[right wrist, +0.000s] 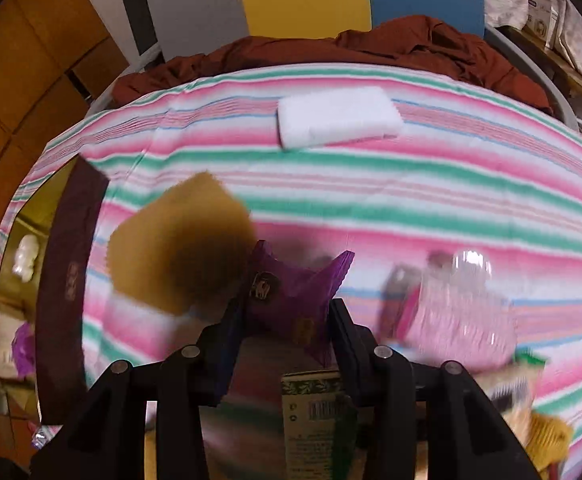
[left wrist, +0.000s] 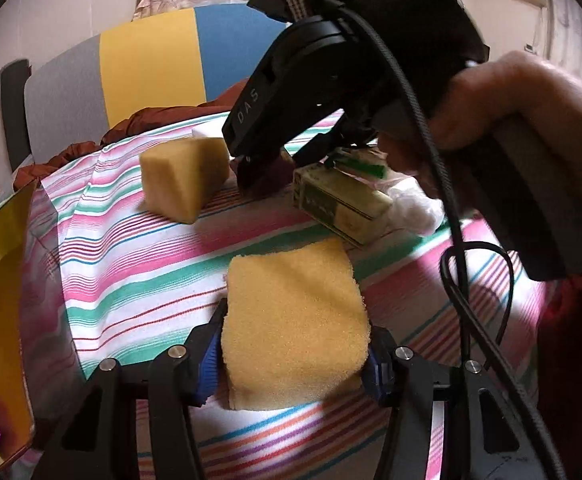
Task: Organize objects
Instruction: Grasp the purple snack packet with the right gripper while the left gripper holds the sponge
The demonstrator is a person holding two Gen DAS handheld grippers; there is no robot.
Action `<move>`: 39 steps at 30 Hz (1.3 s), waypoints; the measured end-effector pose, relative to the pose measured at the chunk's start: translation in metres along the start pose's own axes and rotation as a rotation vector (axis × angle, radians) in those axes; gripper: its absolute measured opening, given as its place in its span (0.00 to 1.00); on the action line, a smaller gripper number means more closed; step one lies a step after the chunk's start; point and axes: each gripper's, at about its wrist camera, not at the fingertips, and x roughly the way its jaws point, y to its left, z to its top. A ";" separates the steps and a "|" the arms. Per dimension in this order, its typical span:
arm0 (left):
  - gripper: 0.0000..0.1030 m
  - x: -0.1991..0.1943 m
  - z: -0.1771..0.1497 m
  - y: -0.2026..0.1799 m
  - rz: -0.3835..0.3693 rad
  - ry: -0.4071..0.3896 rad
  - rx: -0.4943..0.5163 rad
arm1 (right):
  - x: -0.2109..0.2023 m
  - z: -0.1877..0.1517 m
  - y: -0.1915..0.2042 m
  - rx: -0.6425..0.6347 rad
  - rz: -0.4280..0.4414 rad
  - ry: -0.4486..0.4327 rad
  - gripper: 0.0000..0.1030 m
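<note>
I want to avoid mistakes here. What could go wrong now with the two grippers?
1. The right gripper pinches only the thin purple packet; it may slip or tear.
2. The triangular sponge and clear bottle lie close beside it and could be knocked.
3. The left gripper squeezes the yellow sponge, which may spring out.

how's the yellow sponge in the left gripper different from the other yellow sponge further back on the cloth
The held sponge is a flat rectangular block clamped in the left gripper; the far sponge is wedge-shaped and no gripper holds it. The held one looks brighter yellow, the far one duller tan. Both are porous foam over the striped cloth.
</note>
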 end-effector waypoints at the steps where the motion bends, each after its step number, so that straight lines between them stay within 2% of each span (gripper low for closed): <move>1: 0.54 -0.001 -0.001 0.000 -0.001 0.003 -0.001 | -0.003 -0.005 0.001 0.002 0.006 0.005 0.41; 6: 0.54 -0.015 -0.006 0.001 -0.010 0.025 -0.008 | -0.009 -0.025 0.009 -0.006 0.042 0.020 0.41; 18: 0.54 -0.069 0.000 0.000 0.006 -0.035 0.006 | -0.008 -0.031 0.017 -0.020 0.021 -0.001 0.41; 27: 0.54 -0.107 0.018 0.029 0.057 -0.045 -0.098 | -0.008 -0.038 0.025 -0.043 -0.006 0.005 0.41; 30: 0.54 -0.128 0.018 0.037 0.076 -0.055 -0.130 | -0.007 -0.041 0.033 -0.064 0.001 0.009 0.41; 39: 0.54 -0.153 0.016 0.074 0.102 -0.094 -0.218 | -0.004 -0.045 0.043 -0.096 0.005 0.013 0.41</move>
